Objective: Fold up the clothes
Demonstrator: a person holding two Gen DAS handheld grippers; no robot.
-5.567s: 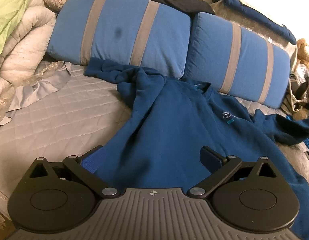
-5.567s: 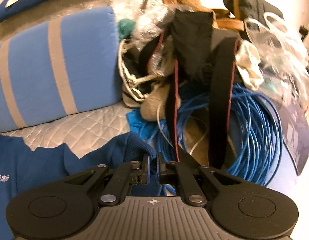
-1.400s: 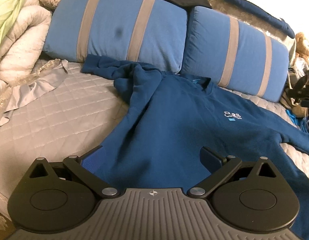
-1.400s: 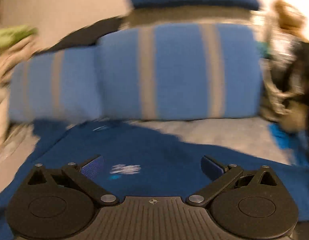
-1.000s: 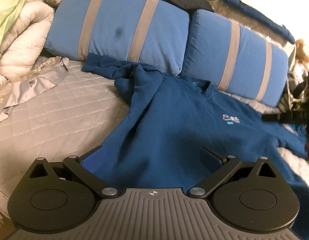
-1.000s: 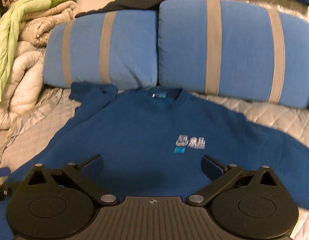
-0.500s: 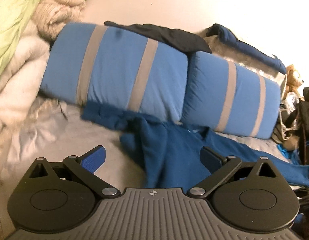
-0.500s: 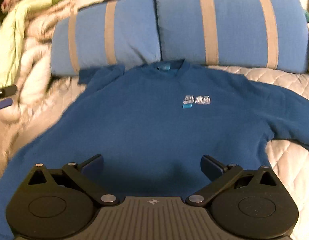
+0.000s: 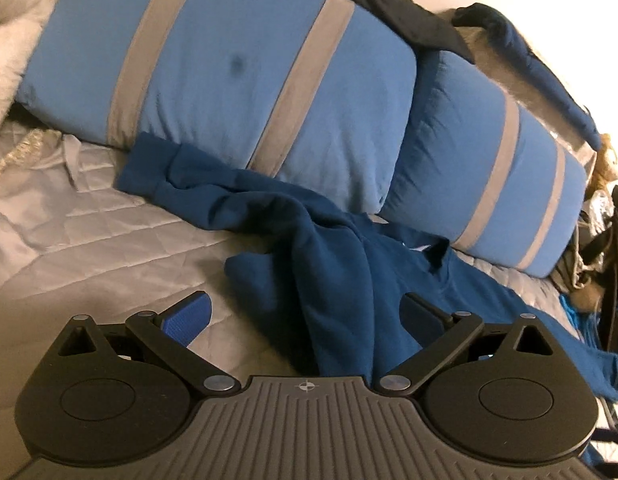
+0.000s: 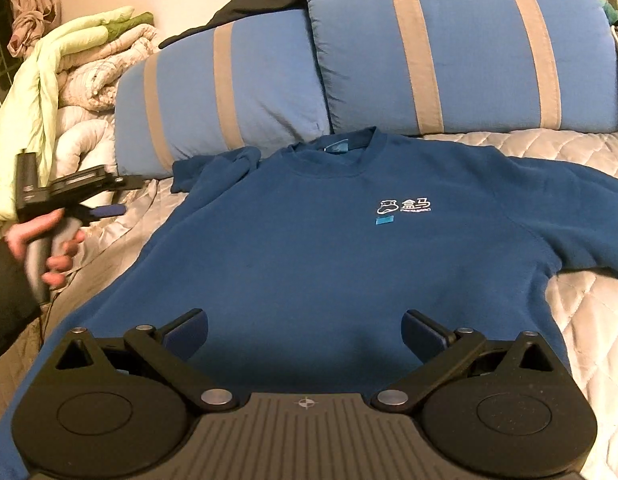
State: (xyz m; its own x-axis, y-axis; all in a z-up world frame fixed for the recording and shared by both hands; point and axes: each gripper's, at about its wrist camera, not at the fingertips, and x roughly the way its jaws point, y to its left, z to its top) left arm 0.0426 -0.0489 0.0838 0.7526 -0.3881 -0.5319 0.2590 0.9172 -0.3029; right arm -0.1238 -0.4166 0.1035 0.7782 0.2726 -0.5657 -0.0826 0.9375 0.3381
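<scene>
Starting at the left, we see our left claw [image 9: 305, 316] spread wide and holding nothing, hovering low over the bed [image 9: 89, 240] at the bunched left sleeve [image 9: 213, 196] of the blue sweatshirt [image 10: 329, 264]; the right-wrist view shows the same tool from the side, in a hand [image 10: 49, 248] off the garment's left edge. That sleeve lies crumpled, its cuff [image 9: 149, 168] pushed up against the striped pillows [image 9: 237, 72] and its upper part doubled over in thick rolls near the shoulder. Moving to the middle, the sweatshirt's body lies face up and fairly flat on the quilted bed, collar [image 10: 337, 152] toward the pillows and a small white logo [image 10: 405, 206] on the chest. We judge it a soft, thick fleece: limp, with some weight to it, likely to sag from any single hold and to drag on the quilting rather than slide. It is not fragile, so a firm pinch should do no harm. Good places to take hold seem to us the ribbed cuff, the shoulder seam and the hem corners, where the cloth is doubled and will not slip out. Farther right, our right claw [image 10: 305, 332] is likewise released and bare, poised above the lower body of the garment, and the right sleeve [image 10: 569, 216] stretches out straight toward the bed's right side.
</scene>
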